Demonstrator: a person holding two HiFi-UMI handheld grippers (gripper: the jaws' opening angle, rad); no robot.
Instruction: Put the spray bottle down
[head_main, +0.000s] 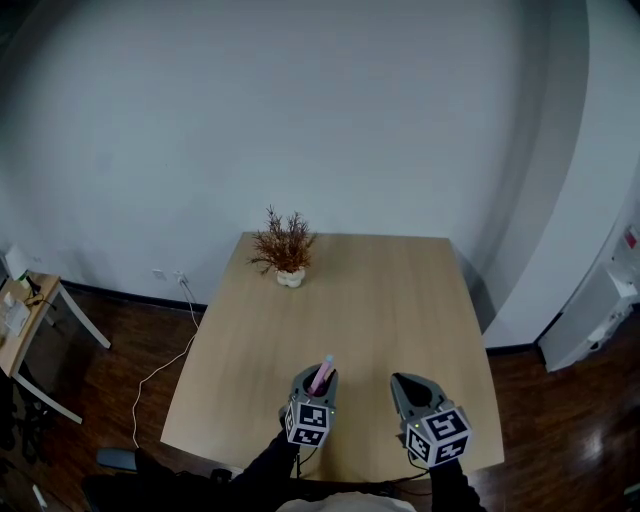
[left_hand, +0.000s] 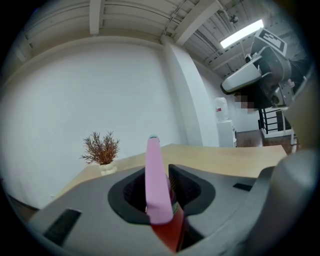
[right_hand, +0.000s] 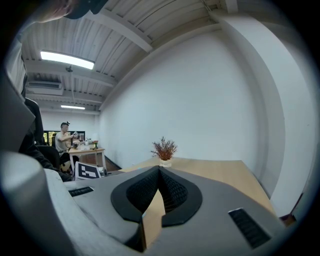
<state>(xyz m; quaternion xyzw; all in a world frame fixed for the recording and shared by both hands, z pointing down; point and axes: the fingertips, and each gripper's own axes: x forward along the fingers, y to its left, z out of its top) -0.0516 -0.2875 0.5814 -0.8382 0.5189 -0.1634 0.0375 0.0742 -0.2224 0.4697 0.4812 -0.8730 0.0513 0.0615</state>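
A slim pink spray bottle (head_main: 322, 373) with a red lower part stands upright between the jaws of my left gripper (head_main: 317, 380), which is shut on it above the near part of the wooden table (head_main: 370, 300). In the left gripper view the bottle (left_hand: 156, 185) rises between the two dark pads, its tip above them. My right gripper (head_main: 405, 386) hovers to the right of the left one near the table's front edge. Its jaws meet at the tips with nothing between them (right_hand: 159, 171).
A small white pot with a dried reddish plant (head_main: 285, 252) stands at the table's far left. A side desk (head_main: 20, 320) and a white cable (head_main: 160, 370) lie to the left on the dark floor. A person (right_hand: 65, 136) sits at a distant desk.
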